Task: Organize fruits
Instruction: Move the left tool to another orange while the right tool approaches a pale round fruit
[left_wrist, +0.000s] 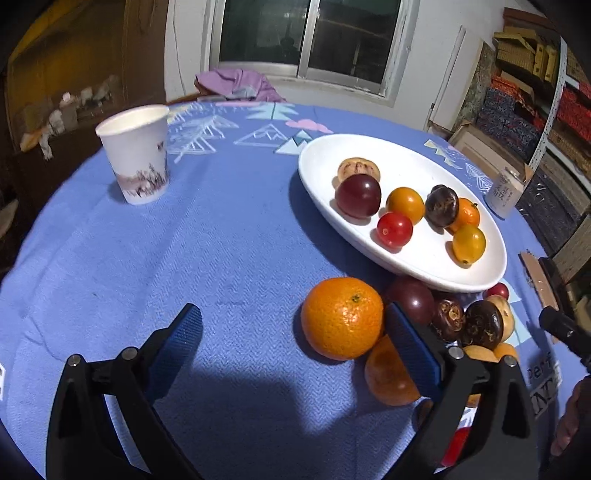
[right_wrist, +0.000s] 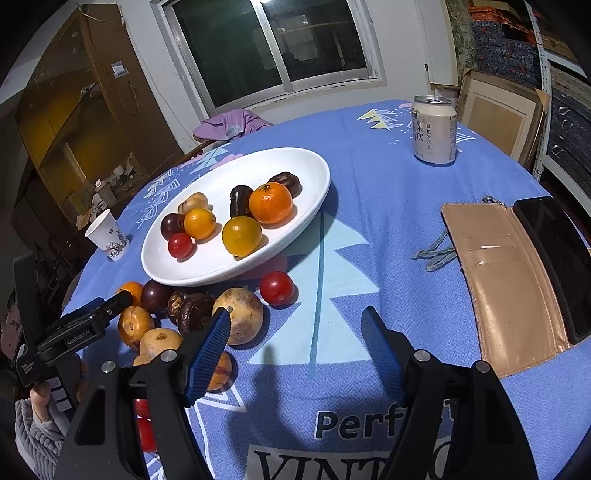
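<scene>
A round table (left_wrist: 229, 236) draped in a blue patterned cloth carried a white oval ceramic plate (left_wrist: 369, 155) holding 7 small fruits, among them a dark purple plum (left_wrist: 357, 195), a red cherry tomato (left_wrist: 394, 229) and a small orange mandarin (right_wrist: 270, 202). More fruit lay loose on the cloth just beside the plate's near rim.

The left tongs (left_wrist: 293, 332) stood wide apart and empty above the cloth; a large orange tangerine (left_wrist: 341, 317) sat between the blue-padded fingers, just beside the right-hand pad (left_wrist: 410, 343), though whether it touched could not be told. The right tongs (right_wrist: 295, 339) also stood apart, holding nothing, over a pale blue tree printed on the cloth.

Only the left wrist view showed the big tangerine in full, and it gave the clearest look at a white paper cup (left_wrist: 135, 153) printed with dark flowers, standing well apart from the plate. Only the right wrist view showed a tan leather wallet (right_wrist: 506, 288) lying open with a black phone (right_wrist: 557, 266) at its far edge, a loose red cherry tomato (right_wrist: 277, 288) near the plate, a speckled brown round fruit (right_wrist: 243, 317) beside the left-hand pad, and a person's hand (right_wrist: 40, 398) in a grey knit sleeve gripping the other tool. A pale drink can (right_wrist: 434, 129) stood upright near the table's far edge; the left view caught it only at the plate's right end.
</scene>
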